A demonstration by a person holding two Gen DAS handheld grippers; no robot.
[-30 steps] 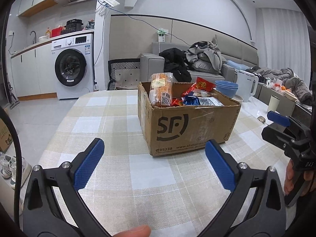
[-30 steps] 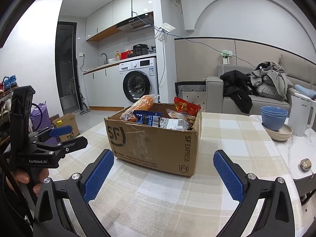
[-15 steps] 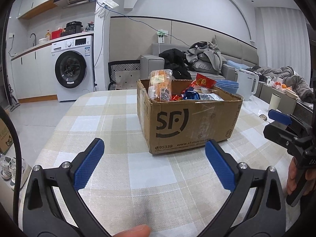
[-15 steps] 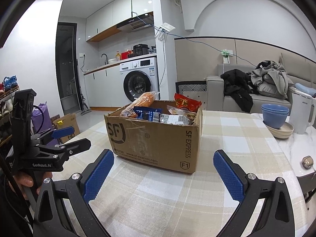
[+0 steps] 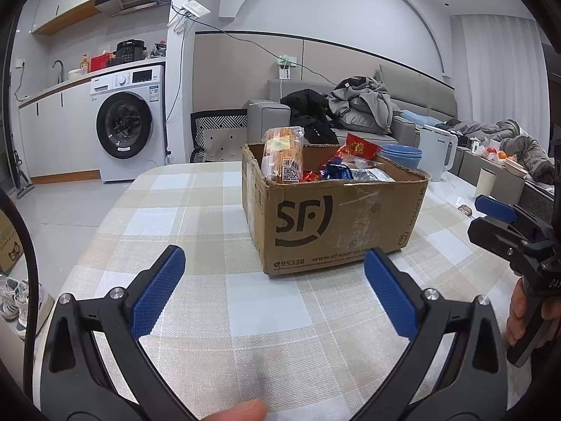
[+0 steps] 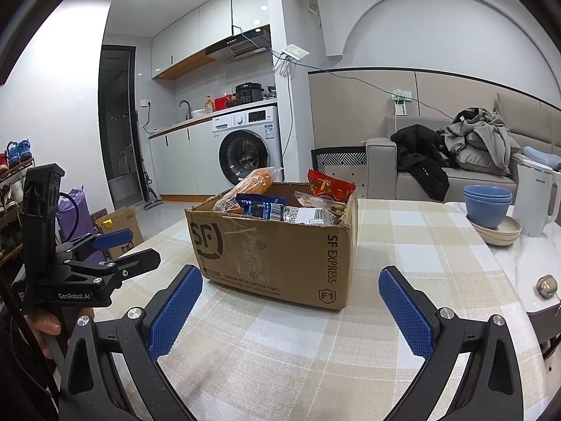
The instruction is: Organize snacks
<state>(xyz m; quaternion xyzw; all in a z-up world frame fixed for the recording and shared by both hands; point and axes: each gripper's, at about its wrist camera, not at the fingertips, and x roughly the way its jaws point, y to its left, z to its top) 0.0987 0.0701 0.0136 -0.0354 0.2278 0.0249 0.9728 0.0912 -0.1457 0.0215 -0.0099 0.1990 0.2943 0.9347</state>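
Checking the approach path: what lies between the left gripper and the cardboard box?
Nothing: only bare checked tablecloth separates the left gripper from the cardboard box, seen in the left wrist view.

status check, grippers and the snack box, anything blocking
Left gripper open, empty. Right gripper open, empty. Cardboard box of snacks upright on the checked tablecloth, untouched, ahead of both. Path to it looks clear.

An open brown cardboard box [image 6: 277,252] sits on the checked tablecloth [image 6: 403,231], crinkly snack packets [image 6: 280,207] inside. Stacked blue bowls [image 6: 487,205] stand to its right, before a white kettle [image 6: 536,203].
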